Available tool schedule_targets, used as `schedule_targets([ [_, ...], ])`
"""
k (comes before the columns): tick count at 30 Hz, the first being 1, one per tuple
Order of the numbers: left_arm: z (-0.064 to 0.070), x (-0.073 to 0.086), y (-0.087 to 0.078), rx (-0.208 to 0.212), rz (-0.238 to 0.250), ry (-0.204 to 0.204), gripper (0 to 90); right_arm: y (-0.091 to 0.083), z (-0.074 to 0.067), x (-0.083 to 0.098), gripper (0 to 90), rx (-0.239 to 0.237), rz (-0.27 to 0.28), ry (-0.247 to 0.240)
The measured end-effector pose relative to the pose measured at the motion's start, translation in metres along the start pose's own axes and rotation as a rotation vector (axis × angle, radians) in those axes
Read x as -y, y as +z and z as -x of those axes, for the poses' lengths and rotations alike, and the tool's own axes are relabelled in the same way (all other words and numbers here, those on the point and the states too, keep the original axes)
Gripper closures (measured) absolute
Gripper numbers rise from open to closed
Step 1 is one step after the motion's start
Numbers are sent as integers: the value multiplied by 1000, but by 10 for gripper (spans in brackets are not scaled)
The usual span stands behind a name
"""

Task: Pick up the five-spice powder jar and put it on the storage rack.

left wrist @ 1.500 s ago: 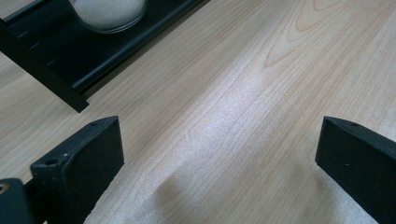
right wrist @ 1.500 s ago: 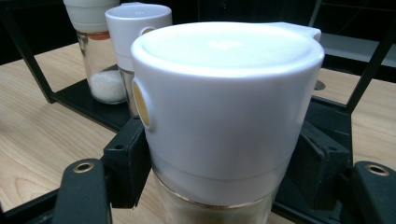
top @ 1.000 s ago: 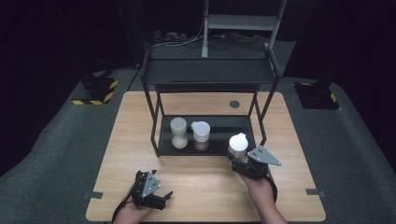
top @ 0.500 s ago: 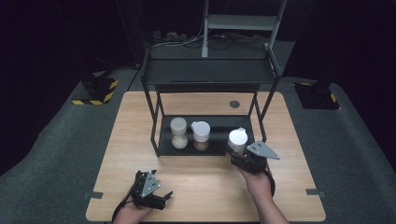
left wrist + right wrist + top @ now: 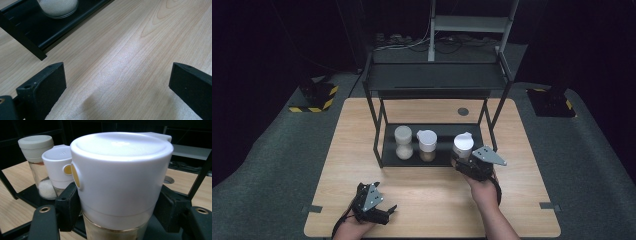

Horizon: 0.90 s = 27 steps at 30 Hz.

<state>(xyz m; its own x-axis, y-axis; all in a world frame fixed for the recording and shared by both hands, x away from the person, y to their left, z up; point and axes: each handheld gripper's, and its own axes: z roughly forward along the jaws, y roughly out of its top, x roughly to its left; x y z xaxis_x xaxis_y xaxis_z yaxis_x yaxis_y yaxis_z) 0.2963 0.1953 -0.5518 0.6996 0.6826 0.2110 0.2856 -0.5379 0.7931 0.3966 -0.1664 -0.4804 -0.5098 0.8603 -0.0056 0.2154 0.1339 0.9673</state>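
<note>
Fingers of the right gripper (image 5: 113, 220) were clamped on the glass body of a white-lidded jar (image 5: 117, 182), one black pad on each side just under the lid. Seen from the high view, that jar (image 5: 463, 145) was at the right end of the low shelf (image 5: 389, 150) of a black metal rack (image 5: 437, 77), close beside the rack's right front leg (image 5: 488, 132). The jar was upright, its long axis vertical and its lid on top; the lid's small tab pointed away from the person, toward the back of the rack.

Two other containers stood on the same shelf to its left: a second white-lidded jar (image 5: 427, 145) and, farther left, a grey-capped jar (image 5: 403, 142) with white grains in its bottom. Those two stood close together, while a gap of bare shelf lay between the middle one and the held jar. The rack's upper shelf hung over all three, so headroom was limited; the front of the low shelf was open toward the person.

Fingers of the left gripper (image 5: 117, 82) were spread wide with nothing between them, only bare tabletop (image 5: 140, 50). In the high view the left gripper (image 5: 372, 202) was near the tabletop's front edge, well apart from the rack, with open wood all round it.
</note>
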Motion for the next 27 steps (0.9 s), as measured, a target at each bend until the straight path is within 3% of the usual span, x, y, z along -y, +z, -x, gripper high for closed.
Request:
schedule_targets([
  [27,0,0,-1,4,8,-2,13,31,8,-4,304,40,0,-18],
])
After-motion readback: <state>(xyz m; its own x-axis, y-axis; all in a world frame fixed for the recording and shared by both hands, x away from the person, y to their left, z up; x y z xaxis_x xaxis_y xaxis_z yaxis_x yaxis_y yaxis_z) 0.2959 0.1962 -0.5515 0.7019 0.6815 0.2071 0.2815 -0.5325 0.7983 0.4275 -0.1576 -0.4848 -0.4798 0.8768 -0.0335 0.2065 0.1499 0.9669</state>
